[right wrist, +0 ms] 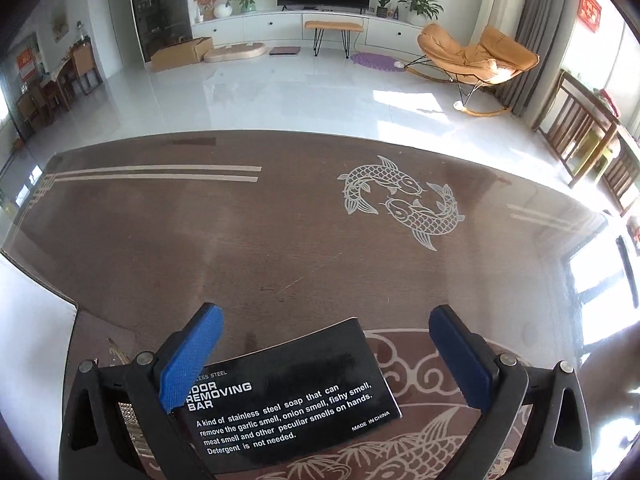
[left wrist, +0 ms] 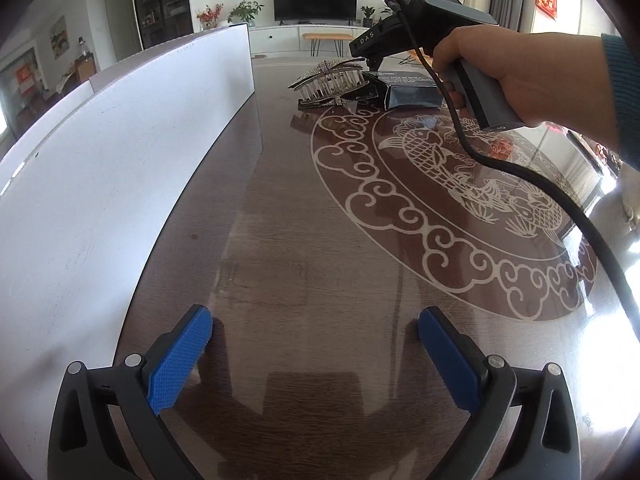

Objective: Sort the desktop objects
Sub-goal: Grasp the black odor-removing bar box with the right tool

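The left claw (left wrist: 314, 354) hangs low over the bare brown worktop (left wrist: 304, 248), its blue pads spread wide on nothing, just beside a white box (left wrist: 120, 168); the right claw (right wrist: 326, 354) is likewise spread, poised above a black soap box (right wrist: 296, 396) that lies flat on the worktop between its pads, untouched; a rhinestone hair clip (left wrist: 332, 84) rests just left of that box; a hand (left wrist: 508, 76) grips the right tool's handle.

Surface: dark wood table (left wrist: 304, 240) (white koi inlay) | on it: rhinestone hair claw clip (left wrist: 332, 82), black odor-removing-bar box (right wrist: 296, 396), white box (left wrist: 120, 152)
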The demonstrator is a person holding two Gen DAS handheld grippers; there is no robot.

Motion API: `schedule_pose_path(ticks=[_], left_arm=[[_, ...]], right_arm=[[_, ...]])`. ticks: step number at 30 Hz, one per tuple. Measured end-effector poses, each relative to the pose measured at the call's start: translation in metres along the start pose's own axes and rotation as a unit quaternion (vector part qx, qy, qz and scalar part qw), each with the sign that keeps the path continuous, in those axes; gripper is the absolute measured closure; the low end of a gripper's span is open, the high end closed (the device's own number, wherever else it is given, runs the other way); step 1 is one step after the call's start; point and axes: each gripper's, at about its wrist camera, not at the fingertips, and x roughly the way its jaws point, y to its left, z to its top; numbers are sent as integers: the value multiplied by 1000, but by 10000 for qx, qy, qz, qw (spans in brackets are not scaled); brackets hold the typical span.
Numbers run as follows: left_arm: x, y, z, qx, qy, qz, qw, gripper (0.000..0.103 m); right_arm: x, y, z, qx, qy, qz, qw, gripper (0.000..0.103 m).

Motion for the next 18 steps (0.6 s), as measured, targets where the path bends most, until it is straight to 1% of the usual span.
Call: schedule_pose_path(ticks=[2, 4, 6, 8, 10, 11, 13, 15, 18], left_arm=[[0, 0, 0, -1, 0, 0, 10000, 0], [0, 0, 0, -1, 1, 0, 10000, 0], [0, 0, 0, -1, 1, -1, 10000, 0], [0, 0, 0, -1, 1, -1, 10000, 0], [0, 0, 0, -1, 1, -1, 10000, 0], [0, 0, 0, -1, 3, 0, 10000, 0], [0, -1, 0, -2, 1, 0, 10000, 0], [-1, -2, 0, -2, 3, 1, 10000, 0], [-1, -2, 0, -2, 3, 1, 10000, 0]], right_arm=[[4, 3, -6, -181, 7, -14, 9998, 0], [4, -4, -14, -167, -70, 223, 9996, 0], [4, -8, -26, -211, -60, 398, 9990, 0], [1, -12, -43, -349, -63, 562, 9978, 0], [1, -14, -66, -603, -53, 617, 9963, 1], [-5, -20, -78, -599, -215, 781, 9949, 2], [-12, -33, -96, -588, -385, 840, 9940, 2], [-15, -41, -104, -532, -433, 830, 9942, 3], [-16, -44, -103, -585, -271, 858, 9942, 3]])
